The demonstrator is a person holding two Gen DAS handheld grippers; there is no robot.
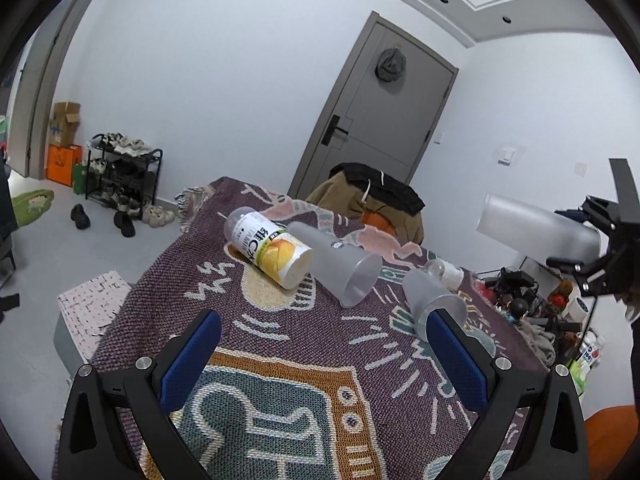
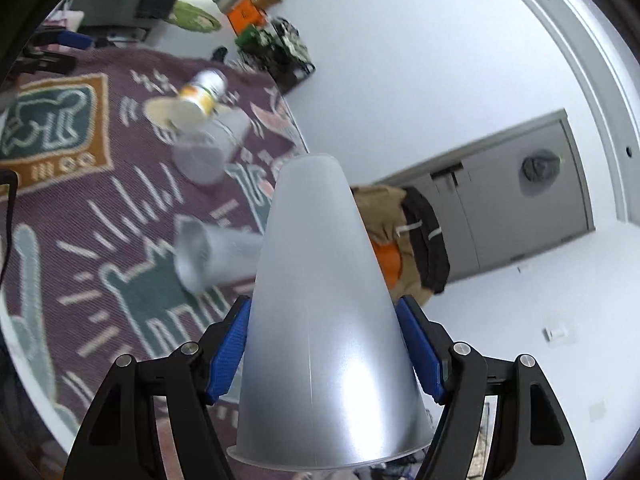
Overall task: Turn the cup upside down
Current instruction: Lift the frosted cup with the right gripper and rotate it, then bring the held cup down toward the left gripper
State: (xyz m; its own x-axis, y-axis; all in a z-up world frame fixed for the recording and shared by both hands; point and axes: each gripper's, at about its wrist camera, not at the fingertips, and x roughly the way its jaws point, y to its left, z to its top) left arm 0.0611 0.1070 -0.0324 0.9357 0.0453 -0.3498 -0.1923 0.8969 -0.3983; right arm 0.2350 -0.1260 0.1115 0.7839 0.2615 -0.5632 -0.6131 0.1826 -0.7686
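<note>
My right gripper [image 2: 322, 344] is shut on a frosted translucent cup [image 2: 320, 312], its rim toward the camera and its base pointing away. The left wrist view shows that cup [image 1: 536, 232] held in the air at the right, lying near horizontal, in the right gripper [image 1: 576, 240]. My left gripper [image 1: 324, 344] is open and empty above the patterned blanket [image 1: 280, 360]. Two more frosted cups lie on their sides on the blanket: one [image 1: 340, 260] beside a bottle, one [image 1: 434, 300] near my left gripper's right finger.
A clear bottle with an orange-fruit label [image 1: 272, 248] lies on its side on the blanket. A chair with a brown and black jacket [image 1: 372, 196] stands behind the table. Clutter [image 1: 532, 300] sits at the right. A shoe rack [image 1: 120, 172] stands by the wall.
</note>
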